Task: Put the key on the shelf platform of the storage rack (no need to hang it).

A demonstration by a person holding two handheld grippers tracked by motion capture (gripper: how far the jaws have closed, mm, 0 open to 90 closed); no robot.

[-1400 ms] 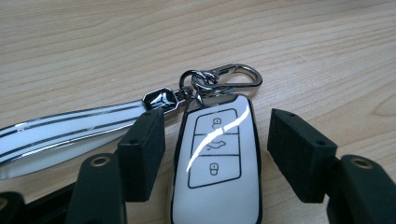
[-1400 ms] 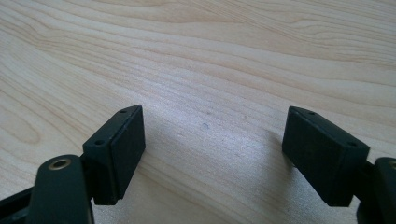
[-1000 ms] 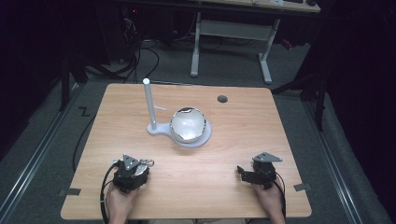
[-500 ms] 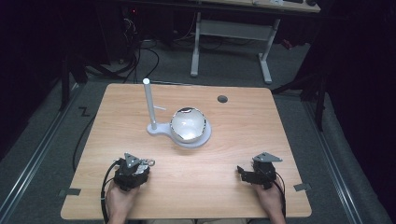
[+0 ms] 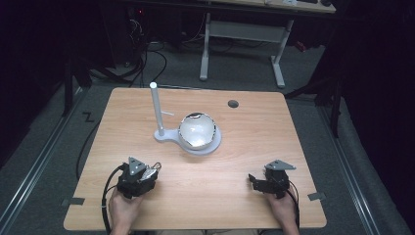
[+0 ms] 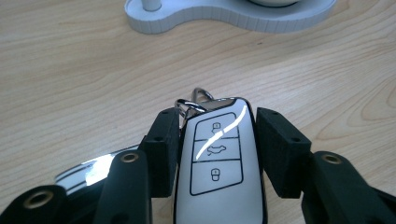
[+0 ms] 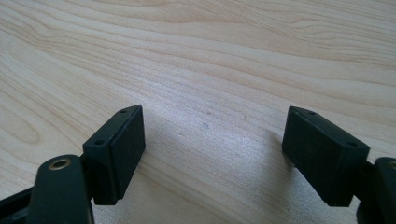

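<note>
While clamped: key fob (image 6: 217, 163) (probably car)

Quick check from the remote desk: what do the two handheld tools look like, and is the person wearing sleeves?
Both tools, left and right, are black, with blocky rectangular pads, brass-coloured pivots, a grey three-cornered top plate and a trailing black cable. No sleeves show on the forearms.

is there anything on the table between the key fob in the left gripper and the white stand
Nothing visible. The left gripper is shut on the key fob, and bare table lies between it and the stand.
</note>
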